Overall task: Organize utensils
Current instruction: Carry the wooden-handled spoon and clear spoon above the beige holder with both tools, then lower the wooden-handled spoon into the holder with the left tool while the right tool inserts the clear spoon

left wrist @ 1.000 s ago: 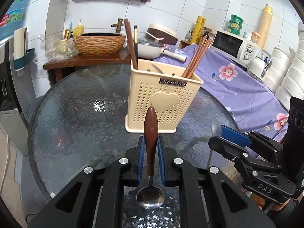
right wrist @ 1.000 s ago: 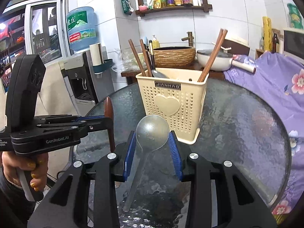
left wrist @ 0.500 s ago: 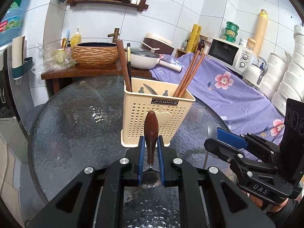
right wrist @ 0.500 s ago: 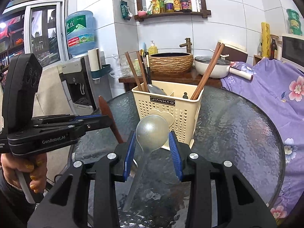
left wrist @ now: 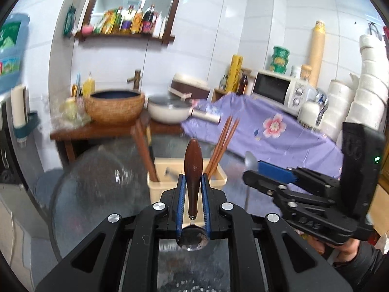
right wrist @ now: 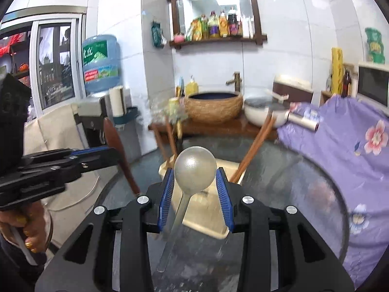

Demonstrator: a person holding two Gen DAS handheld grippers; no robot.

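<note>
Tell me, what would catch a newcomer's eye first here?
Two spoons held up at once: the left gripper is shut on a wooden-handled spoon, handle pointing forward, and the right gripper clamps a silver spoon by its bowl. Just beyond both stands a cream utensil basket with chopsticks on the round glass table.

I see a woven basin (left wrist: pixel 114 105) centre-left, white pan (left wrist: pixel 167 113) beside it, microwave (left wrist: pixel 274 88) upper right, water jug (right wrist: pixel 101 62) upper left, purple floral cloth (right wrist: pixel 345 150) right.

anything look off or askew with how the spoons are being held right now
Both are gripped by the wrong end for dropping in. The left gripper holds the wooden-handled spoon handle-forward; the right gripper clamps the metal spoon by its bowl, handle trailing back.
</note>
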